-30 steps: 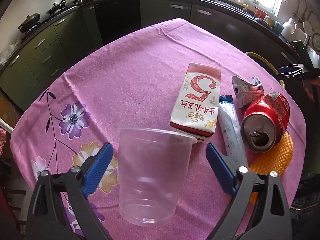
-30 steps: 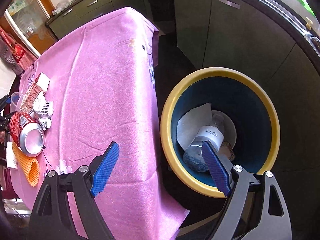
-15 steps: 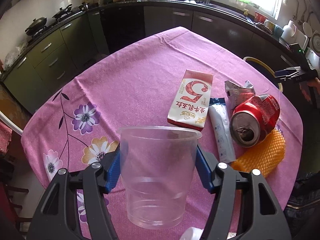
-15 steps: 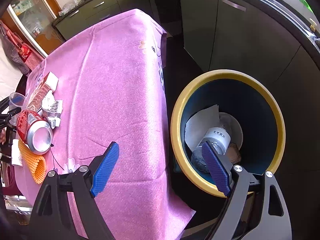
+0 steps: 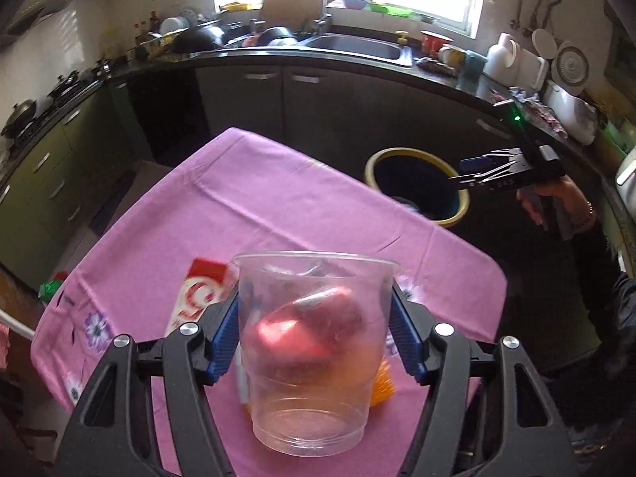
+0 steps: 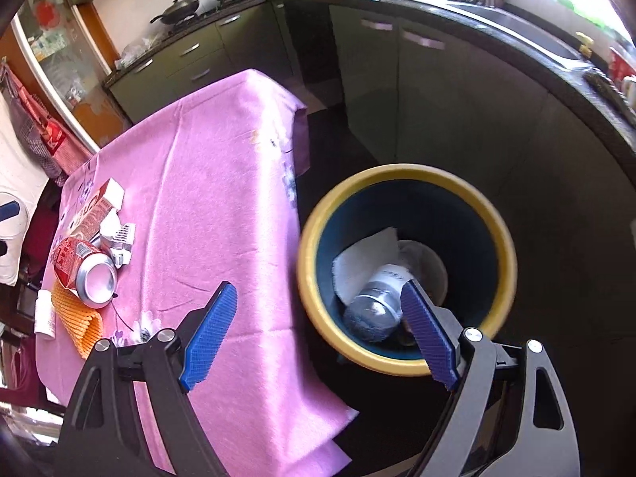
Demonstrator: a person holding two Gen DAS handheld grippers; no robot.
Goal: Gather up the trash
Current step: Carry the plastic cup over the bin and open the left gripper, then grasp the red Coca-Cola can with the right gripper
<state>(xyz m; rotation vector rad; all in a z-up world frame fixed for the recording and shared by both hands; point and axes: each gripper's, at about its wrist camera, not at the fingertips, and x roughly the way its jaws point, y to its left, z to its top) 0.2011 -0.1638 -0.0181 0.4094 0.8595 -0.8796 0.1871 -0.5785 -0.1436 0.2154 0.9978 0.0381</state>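
My left gripper is shut on a clear plastic cup, both blue pads pressing its sides, and holds it upright above the pink tablecloth. A red can, a red-and-white carton, a crumpled silver wrapper, orange foam mesh and a white tube lie near the table's end. My right gripper hangs open and empty between the table edge and the yellow-rimmed bin. The bin holds a plastic bottle and white paper.
The bin stands on the dark floor just off the table's corner. Dark kitchen cabinets and a worktop with a sink curve behind it. A person's hand carries the right gripper beside the bin.
The left jaws have shut on the cup and lifted it off the table, turning toward the bin. The right gripper has risen a little over the bin and stayed open.
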